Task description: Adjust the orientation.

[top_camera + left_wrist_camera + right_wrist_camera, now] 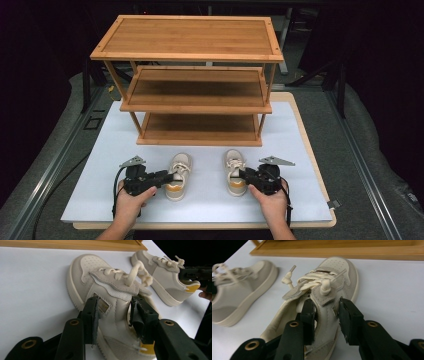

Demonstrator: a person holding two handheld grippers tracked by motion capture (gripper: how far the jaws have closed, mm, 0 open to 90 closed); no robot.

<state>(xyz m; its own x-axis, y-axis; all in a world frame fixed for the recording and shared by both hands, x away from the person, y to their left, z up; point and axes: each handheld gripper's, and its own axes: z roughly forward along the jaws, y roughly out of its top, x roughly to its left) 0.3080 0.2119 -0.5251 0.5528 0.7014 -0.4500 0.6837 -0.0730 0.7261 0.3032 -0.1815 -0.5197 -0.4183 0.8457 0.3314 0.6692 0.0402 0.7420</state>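
Left gripper with both black jaws around the side of a cream shoe on the white counter. Second shoe farther off, near another gripper.

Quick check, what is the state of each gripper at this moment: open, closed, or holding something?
Left gripper: jaws around the side wall of the left shoe; a firm grip cannot be told.
Right gripper: jaws around the side wall of the right shoe; a firm grip cannot be told.

Left shoe heel cut off at bottom edge; far shoe cropped, blurred at left edge.
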